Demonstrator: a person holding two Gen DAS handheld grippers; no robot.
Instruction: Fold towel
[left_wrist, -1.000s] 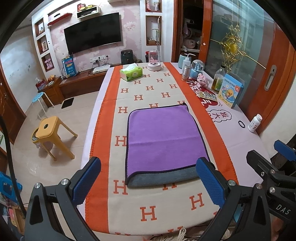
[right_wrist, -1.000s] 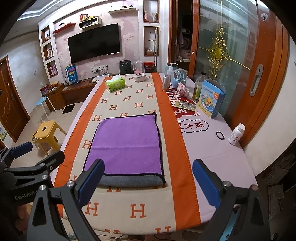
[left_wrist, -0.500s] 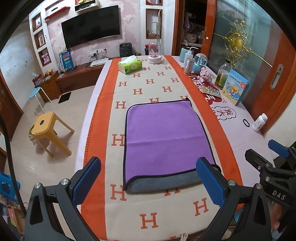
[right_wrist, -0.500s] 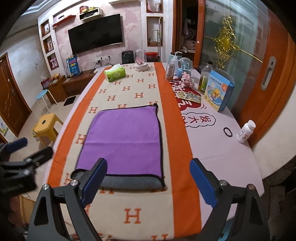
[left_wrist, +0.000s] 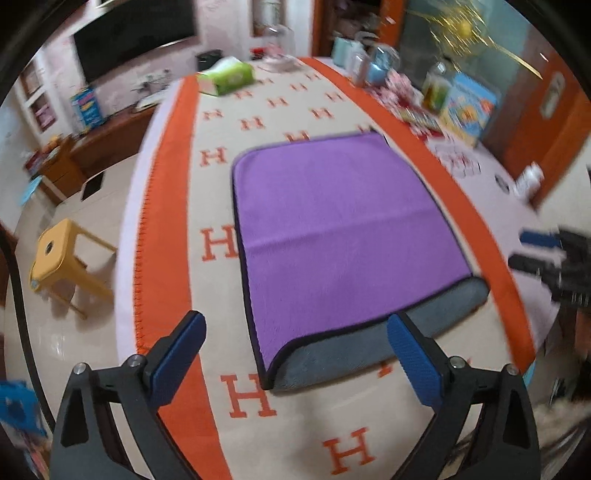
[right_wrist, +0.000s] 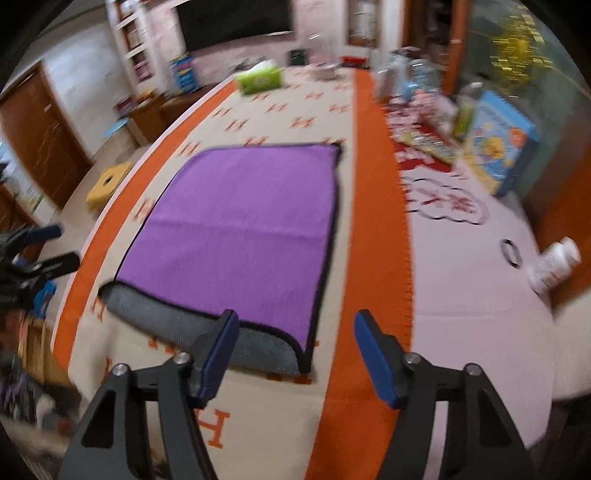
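Towel (left_wrist: 343, 229) lies folded once, grey underside showing; left gripper (left_wrist: 295, 354) and right gripper (right_wrist: 295, 354) both wide, empty; further folds remain.

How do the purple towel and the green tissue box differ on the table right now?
The purple towel lies flat and wide at the near end of the table; the green tissue box stands as a small block at the far end. The towel is soft cloth with a grey underside showing along its near edge; the box is rigid. Both rest on the H-patterned cloth.
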